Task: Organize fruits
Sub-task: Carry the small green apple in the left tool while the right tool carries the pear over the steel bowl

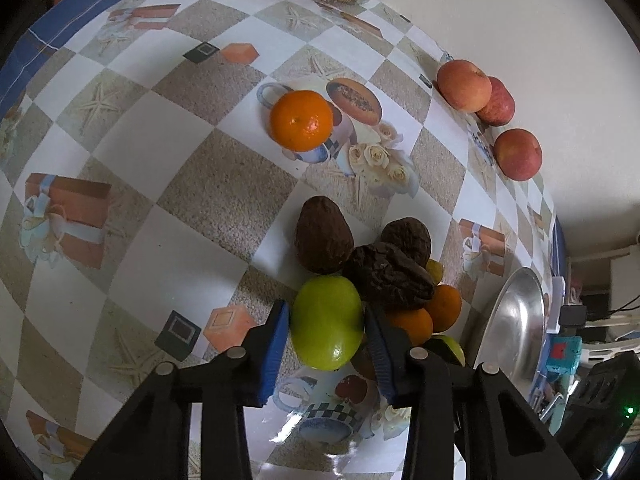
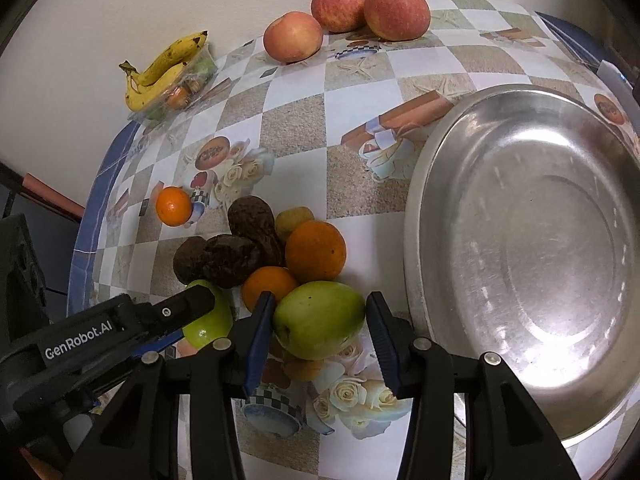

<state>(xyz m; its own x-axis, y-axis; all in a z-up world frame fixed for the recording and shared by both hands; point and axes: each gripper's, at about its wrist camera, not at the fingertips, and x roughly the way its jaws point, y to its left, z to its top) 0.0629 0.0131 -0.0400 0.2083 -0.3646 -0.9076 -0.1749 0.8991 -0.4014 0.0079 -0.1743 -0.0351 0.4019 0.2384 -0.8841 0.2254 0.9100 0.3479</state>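
Grippers close in on two green fruits at once, at the near edge of a heap on the checked tablecloth. In the left wrist view, the left gripper has its blue pads touching both flanks of a round green fruit, apparently clamped on it, though whether it has left the cloth cannot be told. In the right wrist view, the right gripper straddles a larger green fruit: the left pad is at its skin, the right pad just clear, so the jaws stand open around it.

Sorting looks barely begun. Three wrinkled brown fruits and two oranges remain heaped together; a lone orange sits apart, three apples line the wall, and bananas rest on a clear plastic box in the far corner. The steel bowl just beside the right gripper holds nothing and seems the likely destination.

Next, the right jaws probably need to shut squarely on the fruit before lifting, without nudging the orange touching its far side.
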